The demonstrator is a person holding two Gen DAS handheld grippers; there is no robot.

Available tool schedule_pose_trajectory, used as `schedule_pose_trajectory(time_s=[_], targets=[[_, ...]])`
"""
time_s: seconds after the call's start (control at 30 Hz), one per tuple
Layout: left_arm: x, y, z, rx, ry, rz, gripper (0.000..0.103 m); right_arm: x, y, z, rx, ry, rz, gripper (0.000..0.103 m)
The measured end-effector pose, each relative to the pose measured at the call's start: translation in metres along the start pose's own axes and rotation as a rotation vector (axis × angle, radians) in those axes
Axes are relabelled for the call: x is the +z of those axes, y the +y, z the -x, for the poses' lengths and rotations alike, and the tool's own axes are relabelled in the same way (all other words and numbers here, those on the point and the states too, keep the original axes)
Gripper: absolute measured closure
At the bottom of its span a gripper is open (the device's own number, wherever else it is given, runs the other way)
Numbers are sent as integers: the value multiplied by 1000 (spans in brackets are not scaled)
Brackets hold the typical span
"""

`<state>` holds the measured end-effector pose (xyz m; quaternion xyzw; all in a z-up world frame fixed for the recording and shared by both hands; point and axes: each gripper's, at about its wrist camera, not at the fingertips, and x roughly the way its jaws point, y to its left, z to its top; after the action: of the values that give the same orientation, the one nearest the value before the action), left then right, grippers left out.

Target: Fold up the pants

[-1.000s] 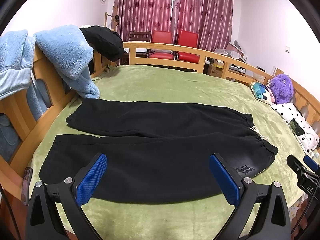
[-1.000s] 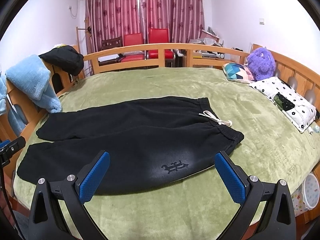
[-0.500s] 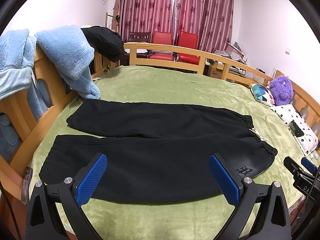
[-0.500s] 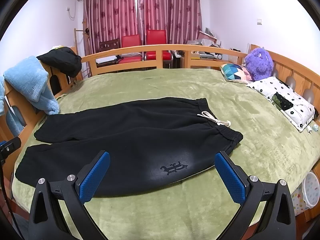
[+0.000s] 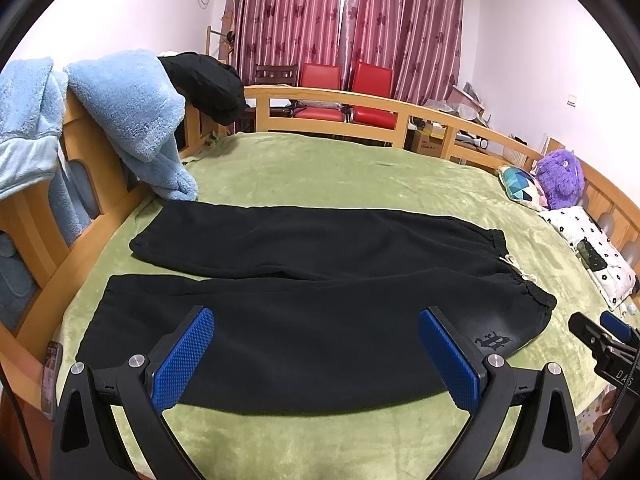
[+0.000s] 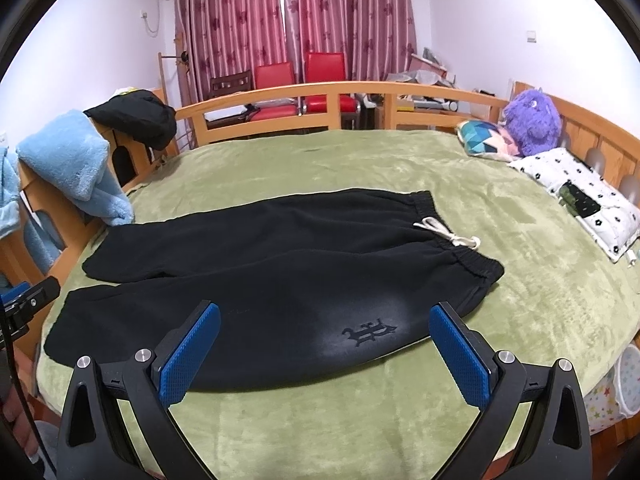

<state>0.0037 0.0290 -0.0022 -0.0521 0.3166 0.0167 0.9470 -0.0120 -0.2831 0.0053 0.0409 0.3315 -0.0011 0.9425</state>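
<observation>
Green plush bedding (image 5: 320, 168) covers a wide bed with a wooden rail (image 5: 332, 98) around it; maroon curtains (image 5: 344, 20) hang at the far wall, with two red chairs (image 5: 344, 88) just behind the rail; pale blue fleece garments (image 5: 128, 112) are draped over the rail on one side, a dark garment (image 5: 208, 84) beside them; a purple plush toy (image 6: 530, 122) and a patterned cushion (image 6: 484, 142) sit near the other side, next to a white pillow with black spots (image 6: 580, 196).

Black pants (image 5: 304, 300) lie flat on the bed, both legs spread apart and side by side, cuffs toward the blue fleece, the waistband (image 6: 460, 248) toward the pillow; a white drawstring (image 6: 448, 234) rests at the waistband, and a small dark emblem (image 6: 370, 330) shows on the nearer leg close to the waist.

Left gripper (image 5: 316, 356) hangs above the nearer leg, spread wide and grasping nothing, its blue pads (image 5: 182, 364) clear of the cloth; right gripper (image 6: 326, 352) hovers over the emblem end of the same leg, likewise wide apart and empty; each gripper's tip shows at the edge of the other's view.
</observation>
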Motion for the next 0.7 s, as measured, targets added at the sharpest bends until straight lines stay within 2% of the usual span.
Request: schedule_pose_trajectory(time_s=[0.13,0.2,0.3,0.43,0.53,0.7], targets=[[-5,6,-5,21,-36,17,0,-6,-1,-5,-17,8,16,1],[-7,12,-12,28,-27,36,0,-12,-2,-10,-38,6,26,1],[-16,25,-27,-11,26,71,0,-21,-7,-20,-55,8,27,1],[-38,44,-50,-11,103,97,1,-34,-17,-41,-35,22,1,3],[-58,58,-65,55,151,78,1,-42,-24,-59,-39,58,-15,9],[-83,78,-90,80,272,104,1,-54,-38,-91,2,129,-69,19]])
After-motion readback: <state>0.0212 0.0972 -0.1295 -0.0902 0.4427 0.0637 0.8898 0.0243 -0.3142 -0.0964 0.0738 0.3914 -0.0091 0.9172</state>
